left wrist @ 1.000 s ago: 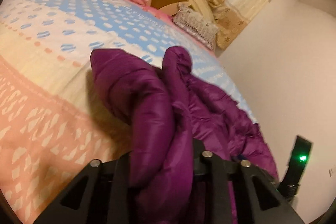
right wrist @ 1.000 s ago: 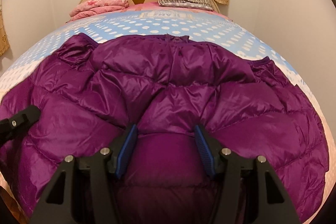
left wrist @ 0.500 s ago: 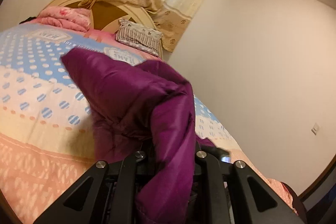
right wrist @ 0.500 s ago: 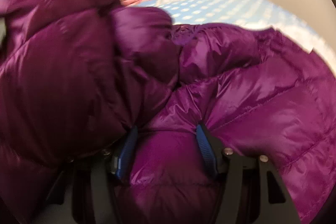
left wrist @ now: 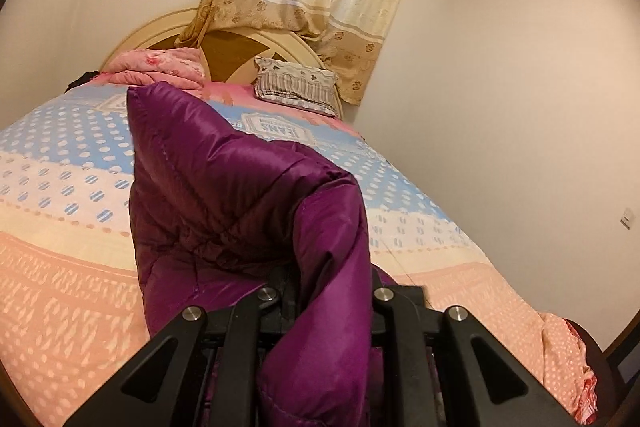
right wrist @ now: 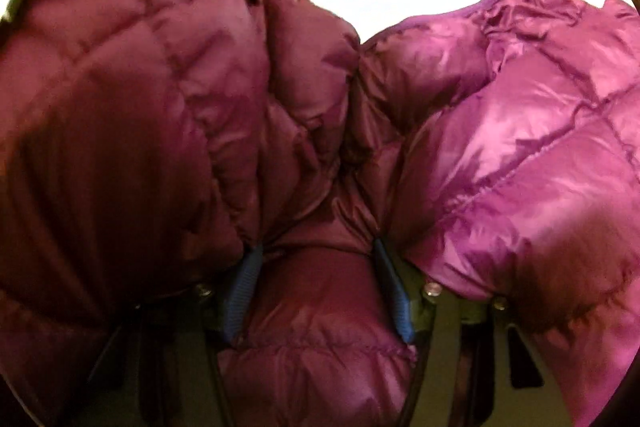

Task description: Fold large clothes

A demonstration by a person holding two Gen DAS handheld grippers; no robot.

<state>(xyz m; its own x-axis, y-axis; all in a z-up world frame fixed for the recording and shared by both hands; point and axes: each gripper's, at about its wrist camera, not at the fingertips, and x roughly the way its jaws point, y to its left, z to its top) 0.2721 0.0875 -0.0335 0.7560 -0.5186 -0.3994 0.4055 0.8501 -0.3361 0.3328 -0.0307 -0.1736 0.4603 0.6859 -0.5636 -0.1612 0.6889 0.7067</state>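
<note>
Bed spread with a dotted cover banded blue, cream and peach. At the head, upper left of the frame: folded pink blanket; right of it, striped pillow. Purple quilted jacket partly down on the cover, lower centre.

Since one second ago, the left gripper has risen and tilted up from the bedspread, carrying a pinched fold of the purple jacket clear of the bed. In the right wrist view, the jacket, formerly spread flat, now has its left part raised and folding toward the right, covering most of the frame.
</note>
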